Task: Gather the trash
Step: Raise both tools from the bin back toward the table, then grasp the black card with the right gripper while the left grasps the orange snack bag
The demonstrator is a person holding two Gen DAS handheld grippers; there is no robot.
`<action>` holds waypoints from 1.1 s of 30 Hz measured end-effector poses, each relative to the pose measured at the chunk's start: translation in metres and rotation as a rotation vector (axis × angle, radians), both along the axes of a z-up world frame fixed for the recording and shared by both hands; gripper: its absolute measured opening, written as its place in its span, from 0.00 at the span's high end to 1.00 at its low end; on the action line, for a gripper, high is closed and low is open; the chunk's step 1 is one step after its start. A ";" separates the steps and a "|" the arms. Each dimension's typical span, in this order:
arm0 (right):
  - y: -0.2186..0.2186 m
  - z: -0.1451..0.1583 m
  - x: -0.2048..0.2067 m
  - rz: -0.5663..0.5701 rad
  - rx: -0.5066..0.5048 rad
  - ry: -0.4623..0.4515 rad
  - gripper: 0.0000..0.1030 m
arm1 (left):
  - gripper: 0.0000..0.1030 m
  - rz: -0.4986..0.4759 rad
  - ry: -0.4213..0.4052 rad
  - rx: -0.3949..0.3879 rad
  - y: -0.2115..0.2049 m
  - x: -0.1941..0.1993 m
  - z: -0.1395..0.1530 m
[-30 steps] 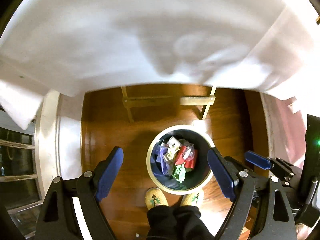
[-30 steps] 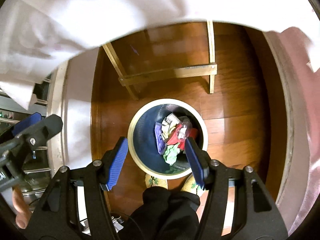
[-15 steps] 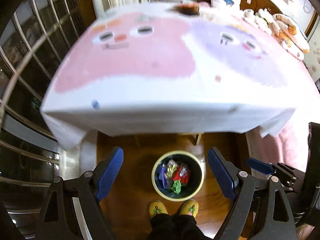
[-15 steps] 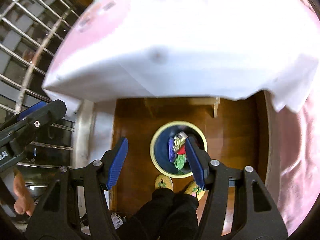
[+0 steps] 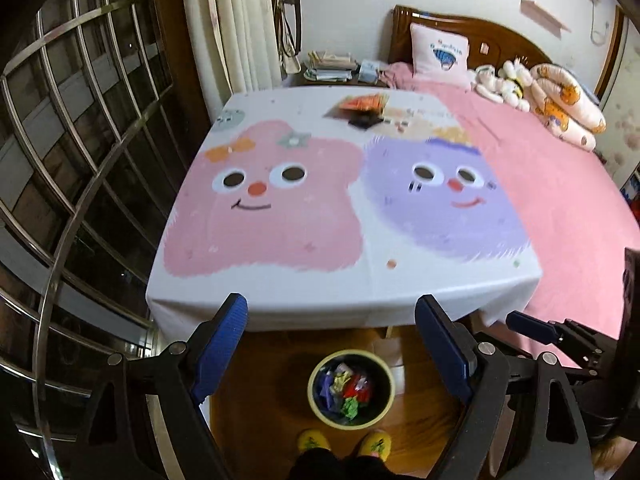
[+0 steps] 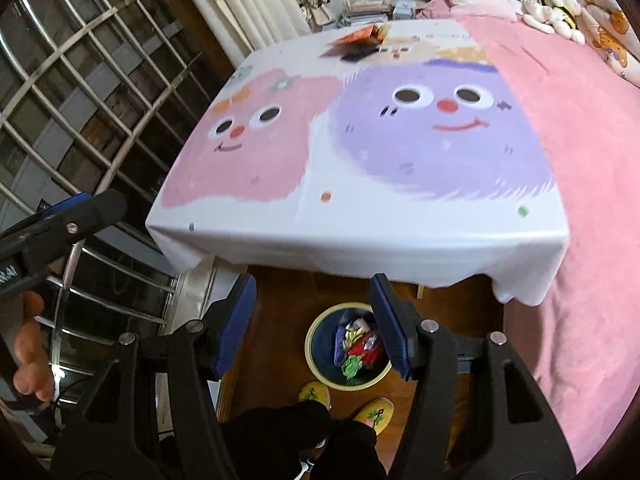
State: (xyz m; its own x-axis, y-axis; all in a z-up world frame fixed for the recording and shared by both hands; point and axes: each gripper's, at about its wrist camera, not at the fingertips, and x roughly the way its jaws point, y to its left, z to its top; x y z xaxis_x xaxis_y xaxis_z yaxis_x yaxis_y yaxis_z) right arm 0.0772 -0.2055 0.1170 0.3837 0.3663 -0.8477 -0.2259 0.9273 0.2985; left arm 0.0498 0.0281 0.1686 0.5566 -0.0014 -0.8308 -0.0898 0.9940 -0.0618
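So the trash bin (image 5: pixel 351 389) is sitting on the wood floor right in front of the person's yellow slippers (image 6: pixel 315 394), just off the near edge of the table, and it's already got a pile of crumpled scraps (image 6: pixel 354 345) in it: purple, yellow, red, green. Looks to me like most of the collecting is done. Both grippers are empty with the jaws spread wide, the left gripper (image 5: pixel 332 352) and the right gripper (image 6: pixel 312 322) both hanging up high over the bin and looking down at it. What might be left: there's a small heap of orange and dark stuff (image 5: pixel 362 110) at the far end of the tablecloth (image 5: pixel 280 292), but it's blurry, so I honestly can't tell if that's trash or just a stack of cards or paper. Rest of the cartoon-face cloth looks bare from here. Around it: a pink bed (image 5: pixel 560 200) butted up against the table's right side with plush toys (image 5: pixel 504 80) at the headboard, barred window (image 5: pixel 80 120) on the left, curtain (image 5: pixel 236 32) behind. If that far heap is the last bit, getting it means leaning across the whole table, with the bin right at the feet.
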 end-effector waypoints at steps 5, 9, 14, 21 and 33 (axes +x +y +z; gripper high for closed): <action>-0.014 0.026 0.023 -0.039 0.006 -0.056 0.45 | 0.15 -0.033 -0.027 -0.004 0.000 0.022 0.042; -0.017 0.039 0.055 -0.065 0.010 -0.104 0.45 | 0.15 -0.074 -0.063 0.018 0.002 0.050 0.070; -0.021 0.060 0.109 -0.112 0.010 -0.145 0.45 | 0.15 -0.116 -0.078 0.023 0.021 0.115 0.091; 0.000 0.066 0.232 -0.187 0.016 -0.131 0.45 | 0.15 -0.216 -0.054 0.048 0.057 0.239 0.093; 0.065 -0.060 0.452 -0.320 -0.040 0.059 0.45 | 0.15 -0.389 0.053 0.045 0.127 0.506 0.004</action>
State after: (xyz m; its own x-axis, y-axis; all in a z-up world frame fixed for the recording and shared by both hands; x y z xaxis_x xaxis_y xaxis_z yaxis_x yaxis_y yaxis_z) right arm 0.5292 -0.1406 0.0567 0.4240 0.2007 -0.8832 0.0952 0.9599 0.2638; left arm 0.5561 0.1555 0.1727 0.4778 -0.1665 -0.8626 0.2920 0.9561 -0.0228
